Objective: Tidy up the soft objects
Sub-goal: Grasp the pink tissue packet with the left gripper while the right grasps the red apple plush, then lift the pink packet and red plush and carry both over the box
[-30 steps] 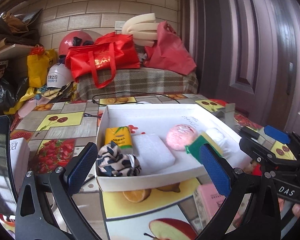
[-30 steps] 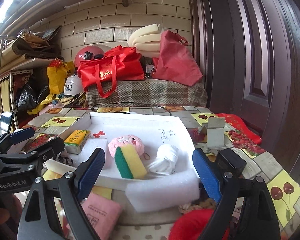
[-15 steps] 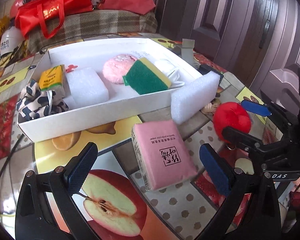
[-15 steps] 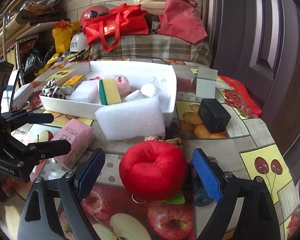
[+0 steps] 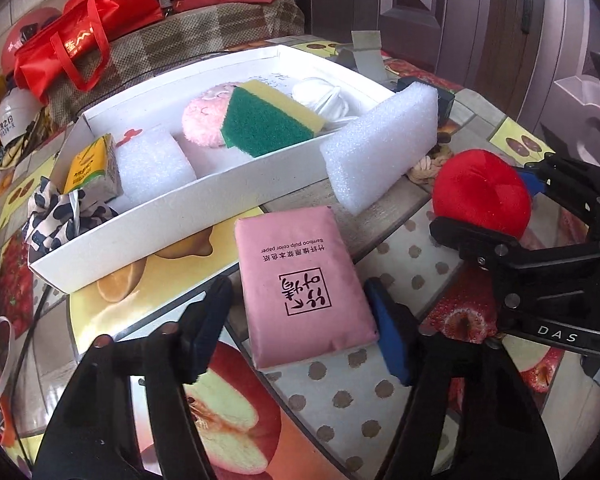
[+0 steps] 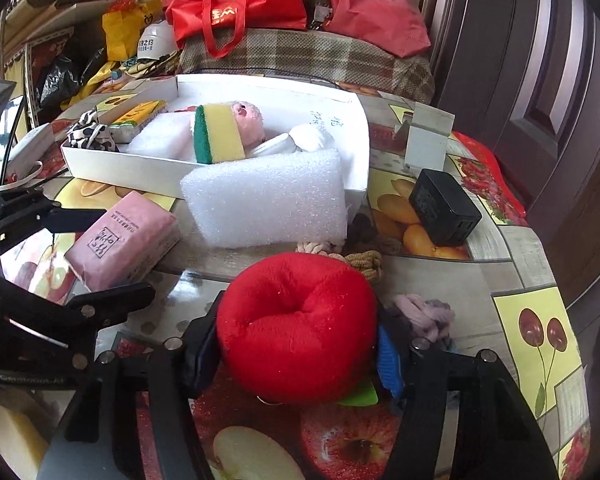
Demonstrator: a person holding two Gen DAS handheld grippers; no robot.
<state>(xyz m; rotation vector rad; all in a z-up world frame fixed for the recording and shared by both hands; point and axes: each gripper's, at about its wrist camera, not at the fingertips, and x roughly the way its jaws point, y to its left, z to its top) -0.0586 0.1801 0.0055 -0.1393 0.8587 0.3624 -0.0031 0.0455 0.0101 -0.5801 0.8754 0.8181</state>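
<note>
A white tray (image 5: 204,196) holds a green-yellow sponge (image 5: 268,120), a pink plush (image 5: 204,116), a foam block, a yellow pack and a spotted cloth. A pink tissue pack (image 5: 304,284) lies on the table between the fingers of my left gripper (image 5: 300,320), which look close against its sides. My right gripper (image 6: 296,344) has its fingers pressed on both sides of a red plush apple (image 6: 296,328), also in the left wrist view (image 5: 480,196). A white foam slab (image 6: 268,200) leans on the tray's near wall.
A black cube (image 6: 444,212) and a small white box (image 6: 428,136) stand right of the tray. Rope pieces (image 6: 360,260) and a purple cloth (image 6: 424,316) lie by the apple. Red bags (image 6: 240,12) sit on a plaid bench behind.
Both grippers dropped and moved forward. The left one has narrowed around the pink tissue pack; the right one has closed onto the red plush apple.
</note>
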